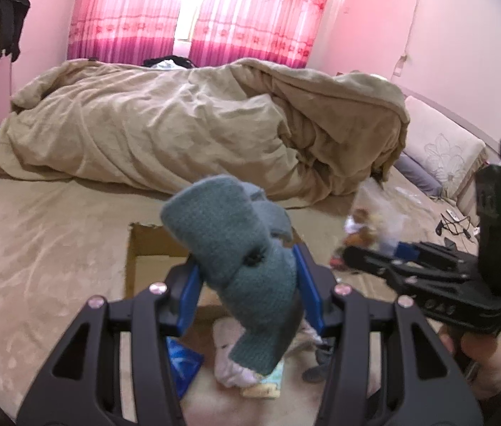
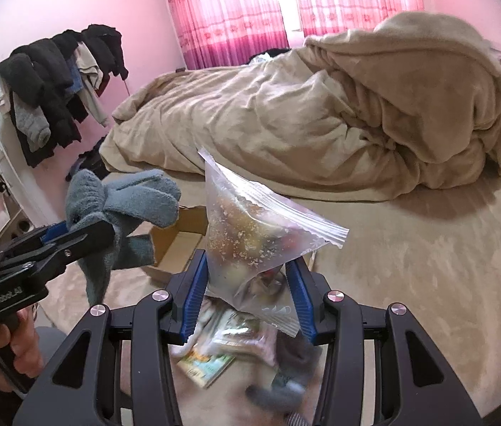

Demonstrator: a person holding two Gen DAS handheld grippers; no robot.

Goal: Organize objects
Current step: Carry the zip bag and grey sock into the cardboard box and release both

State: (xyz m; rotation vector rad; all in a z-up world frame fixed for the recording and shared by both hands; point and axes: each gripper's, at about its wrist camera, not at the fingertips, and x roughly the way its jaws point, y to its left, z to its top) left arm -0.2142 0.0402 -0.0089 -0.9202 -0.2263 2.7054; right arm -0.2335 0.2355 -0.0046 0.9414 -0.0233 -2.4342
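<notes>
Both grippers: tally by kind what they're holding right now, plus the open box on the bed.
Knitted grey-blue glove, held in the left gripper: 1
Clear zip bag with mixed contents, held in the right gripper: 1
Open cardboard box on the bed: 1
Total: 3
Loose items beneath the grippers are too blurred to count.

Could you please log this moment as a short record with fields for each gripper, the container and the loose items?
left gripper: shut on glove, lifted above the box
right gripper: shut on zip bag, lifted
box: open cardboard, on the bed, nothing visible inside
loose pile: packets and cloth on the bed beneath the grippers
background: duvet, curtains
</notes>
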